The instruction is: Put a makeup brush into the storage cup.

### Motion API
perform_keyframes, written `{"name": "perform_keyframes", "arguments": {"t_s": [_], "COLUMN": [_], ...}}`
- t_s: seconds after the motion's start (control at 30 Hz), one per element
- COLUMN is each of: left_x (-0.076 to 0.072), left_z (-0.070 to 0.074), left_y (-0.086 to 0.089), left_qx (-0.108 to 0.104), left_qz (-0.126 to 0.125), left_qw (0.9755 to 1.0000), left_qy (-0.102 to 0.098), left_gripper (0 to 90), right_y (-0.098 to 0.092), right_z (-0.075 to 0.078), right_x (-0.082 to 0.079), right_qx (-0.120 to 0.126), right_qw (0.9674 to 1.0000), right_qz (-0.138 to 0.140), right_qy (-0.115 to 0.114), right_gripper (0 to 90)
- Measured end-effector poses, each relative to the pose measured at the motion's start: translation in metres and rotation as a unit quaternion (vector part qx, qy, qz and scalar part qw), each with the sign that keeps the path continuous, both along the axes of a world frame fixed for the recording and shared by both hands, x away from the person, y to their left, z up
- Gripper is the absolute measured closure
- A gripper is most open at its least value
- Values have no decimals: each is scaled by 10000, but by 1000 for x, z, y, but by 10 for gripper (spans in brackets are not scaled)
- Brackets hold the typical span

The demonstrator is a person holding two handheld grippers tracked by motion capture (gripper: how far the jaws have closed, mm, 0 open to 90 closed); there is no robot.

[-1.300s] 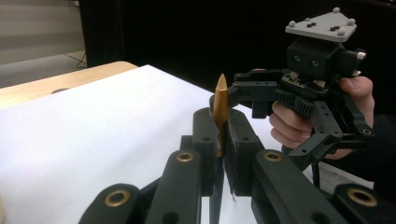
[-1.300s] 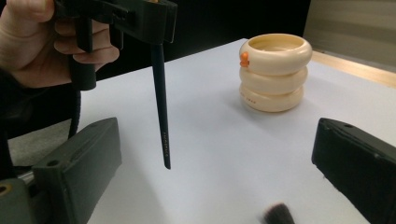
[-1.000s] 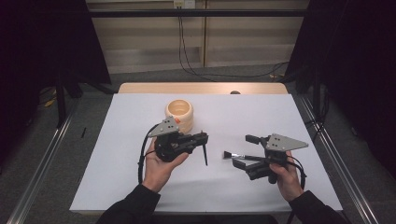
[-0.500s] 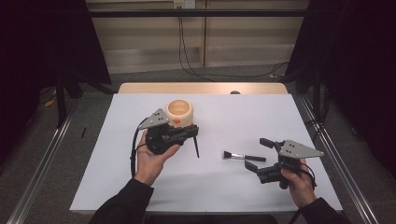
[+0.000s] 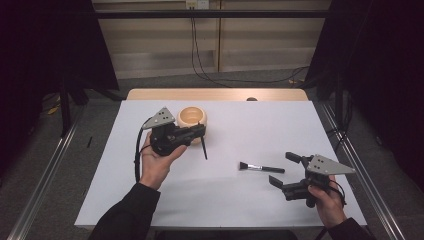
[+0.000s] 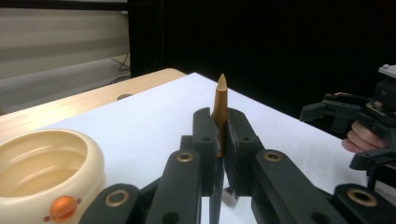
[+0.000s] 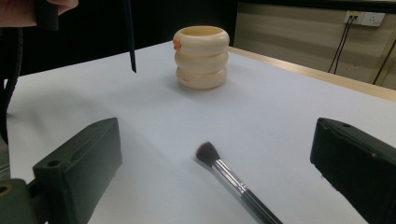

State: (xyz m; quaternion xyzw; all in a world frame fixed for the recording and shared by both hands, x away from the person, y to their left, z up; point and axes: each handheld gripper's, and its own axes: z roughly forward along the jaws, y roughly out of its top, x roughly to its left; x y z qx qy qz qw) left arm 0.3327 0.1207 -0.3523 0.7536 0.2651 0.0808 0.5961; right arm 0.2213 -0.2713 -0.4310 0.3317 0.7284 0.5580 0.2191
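while the left gripper (image 5: 196, 134) pinches a thin brush (image 6: 220, 112) and holds it beside the holder, the work looks about half done.

left claw: pressed together on the gold-tipped brush handle, its dark lower end (image 5: 204, 149) hanging off the table sheet.
holder: cream ringed pot (image 5: 192, 118) standing upright at the back left of the white table (image 5: 260, 125), open mouth up, nothing seen inside it in the left gripper view (image 6: 44, 161).
carried brush: just beside the pot and not yet over its mouth, judging from the high view.
right claw: right gripper (image 5: 286, 170) with its jaws spread wide, nothing between them.
second brush: makeup brush (image 5: 261, 167) lying flat on the table, bristles toward the pot, just ahead of the open right jaws (image 7: 229, 175).
done, as i judge it: one brush lifted and brought near the pot.
left to do: lower that brush into the pot, then pick up the lying brush and put it in too.
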Motion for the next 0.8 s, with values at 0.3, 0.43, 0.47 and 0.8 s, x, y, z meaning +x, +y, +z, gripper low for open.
{"name": "perform_keyframes", "arguments": {"t_s": [0.3,0.43,0.47,0.8], "left_x": [14,23,25,40], "left_z": [11,11,12,23], "left_y": [10,12,12,19], "left_qx": [54,21,36,2], "left_qz": [287,264,277,481], "left_qw": [9995,9996,9996,9987], "left_qy": [-91,-40,-44,-157], "left_gripper": [843,843,843,843], "right_y": [3,4,4,3], "right_z": [-4,-4,-4,-4], "right_x": [2,2,3,3], "right_qx": [-61,-85,-73,-101], "right_qw": [9999,9999,9999,9999], "right_qz": [88,118,138,55], "right_qy": [40,68,45,28], "right_gripper": [15,15,15,17]}}
